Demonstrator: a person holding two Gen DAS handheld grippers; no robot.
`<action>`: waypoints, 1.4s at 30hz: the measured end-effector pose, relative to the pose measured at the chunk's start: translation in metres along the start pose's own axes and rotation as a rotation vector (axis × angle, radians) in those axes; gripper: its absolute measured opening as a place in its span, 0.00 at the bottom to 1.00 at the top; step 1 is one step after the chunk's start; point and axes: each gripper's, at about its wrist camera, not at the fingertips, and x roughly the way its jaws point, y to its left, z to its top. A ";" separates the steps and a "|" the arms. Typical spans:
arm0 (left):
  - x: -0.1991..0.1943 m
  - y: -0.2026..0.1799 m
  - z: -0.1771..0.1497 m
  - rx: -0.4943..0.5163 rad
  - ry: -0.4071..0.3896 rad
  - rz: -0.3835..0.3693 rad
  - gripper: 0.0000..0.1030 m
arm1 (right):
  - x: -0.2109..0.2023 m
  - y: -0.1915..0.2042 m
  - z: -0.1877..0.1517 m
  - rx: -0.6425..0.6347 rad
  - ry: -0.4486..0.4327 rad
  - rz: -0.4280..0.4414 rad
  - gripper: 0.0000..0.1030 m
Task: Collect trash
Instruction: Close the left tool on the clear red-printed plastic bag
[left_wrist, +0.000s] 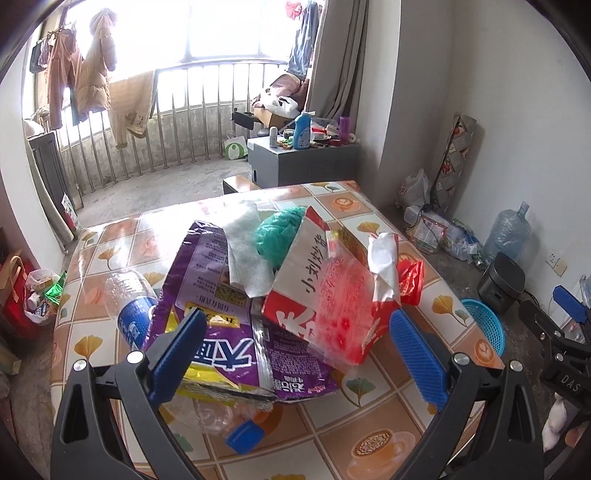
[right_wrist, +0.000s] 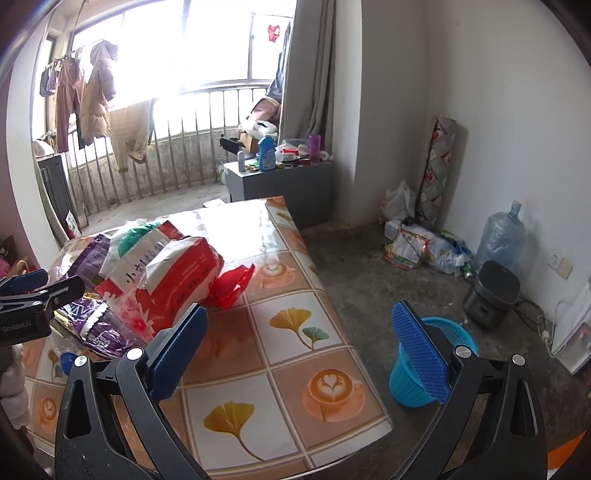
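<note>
Both blue-padded grippers are held wide open, nothing gripped: left gripper (left_wrist: 297, 354) over the purple foil snack bag (left_wrist: 221, 332), right gripper (right_wrist: 299, 354) above the tiled-pattern tablecloth (right_wrist: 295, 332).

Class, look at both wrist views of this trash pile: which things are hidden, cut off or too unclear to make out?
- Left wrist view: clear plastic bottle, its right side is hidden under the purple snack bag.
- Left wrist view: green bag, lower part covered by the red-and-white carton.
- Right wrist view: blue basket, partly behind a right gripper finger; contents unseen.
</note>
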 end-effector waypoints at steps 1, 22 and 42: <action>0.000 0.006 0.003 -0.007 -0.012 -0.004 0.94 | 0.004 0.005 0.001 -0.002 0.004 0.021 0.92; 0.062 0.001 0.022 0.087 0.159 -0.328 0.28 | 0.096 0.051 0.049 0.238 0.204 0.414 0.89; 0.068 -0.009 0.027 0.150 0.193 -0.339 0.24 | 0.115 0.045 0.037 0.358 0.397 0.507 0.49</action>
